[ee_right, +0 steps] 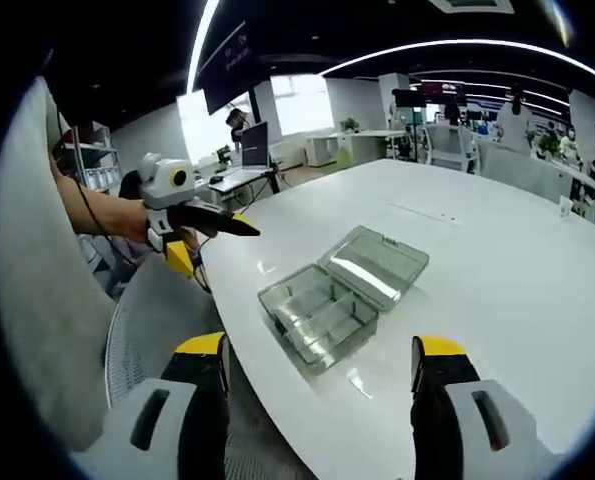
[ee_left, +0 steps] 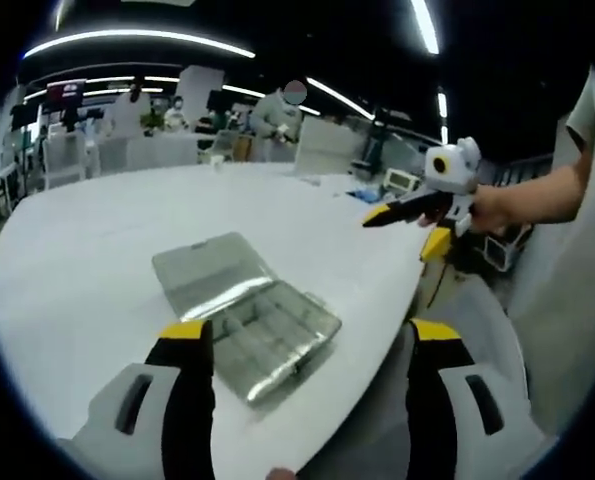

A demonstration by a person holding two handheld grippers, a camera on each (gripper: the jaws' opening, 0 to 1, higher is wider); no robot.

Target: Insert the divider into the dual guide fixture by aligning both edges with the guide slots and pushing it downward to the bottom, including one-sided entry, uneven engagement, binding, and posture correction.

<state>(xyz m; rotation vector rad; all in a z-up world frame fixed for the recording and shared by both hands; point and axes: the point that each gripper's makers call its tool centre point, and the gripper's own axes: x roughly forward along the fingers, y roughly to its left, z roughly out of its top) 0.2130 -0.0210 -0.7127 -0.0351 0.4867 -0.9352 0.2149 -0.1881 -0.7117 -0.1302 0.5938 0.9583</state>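
Clear plastic compartment box point(ee_left: 247, 312), lid hinged open and lying flat: near the rounded edge of the white tabletop point(ee_left: 97, 260). Divider: cannot be told apart. Left tool point(ee_left: 307, 345): jaws wide apart, empty, above the box. Right tool point(ee_right: 317, 360): jaws wide apart, empty.

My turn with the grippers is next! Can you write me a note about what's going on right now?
Left gripper: open, holding nothing, hovering at the near edge of the white table.
Right gripper: open, holding nothing, also off the table's near edge.
Clear plastic box: near that edge, lid flipped open flat behind it, compartments showing inside.
Divider: I can't pick it out; the clear parts blend together.
Done: the lid is open.
Left: find the divider, line both edges up with the slots, push it down to the bottom.
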